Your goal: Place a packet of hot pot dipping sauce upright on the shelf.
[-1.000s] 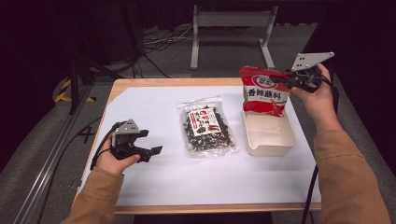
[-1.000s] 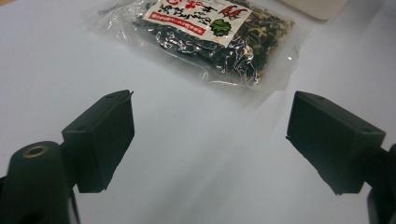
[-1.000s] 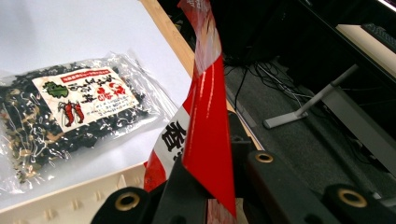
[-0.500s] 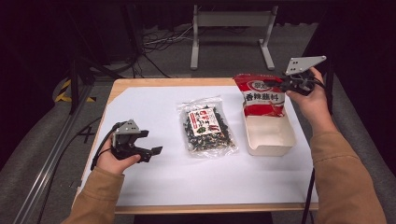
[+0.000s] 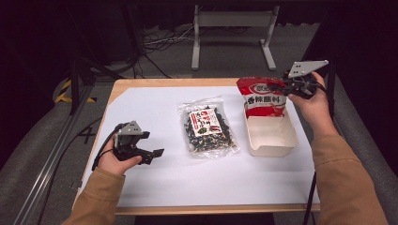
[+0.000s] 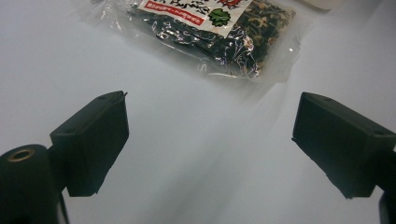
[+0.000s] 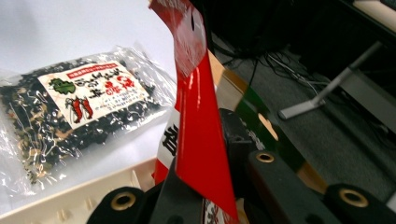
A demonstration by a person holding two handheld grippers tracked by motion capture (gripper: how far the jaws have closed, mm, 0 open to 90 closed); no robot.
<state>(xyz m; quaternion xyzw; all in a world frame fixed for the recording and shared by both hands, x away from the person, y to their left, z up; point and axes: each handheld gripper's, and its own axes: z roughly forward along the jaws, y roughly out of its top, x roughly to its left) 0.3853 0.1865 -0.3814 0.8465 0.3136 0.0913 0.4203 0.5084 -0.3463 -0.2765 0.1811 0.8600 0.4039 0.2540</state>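
**A:** Grip looked fine — your right gripper (image 5: 286,87) had its jaws pinched on the top edge of the red pouch (image 5: 261,98), hanging over the far end of the white tray (image 5: 272,146). Should've lowered it straight in.

**B:** And your left gripper (image 5: 151,153), well left of the tray, sat spread wide, holding nothing.

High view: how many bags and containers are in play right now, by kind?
Red bags: 1, the red seasoning bag held by the right gripper
Clear bags: 1, the dried-spice bag
Containers: 1, the beige box
Total: 3
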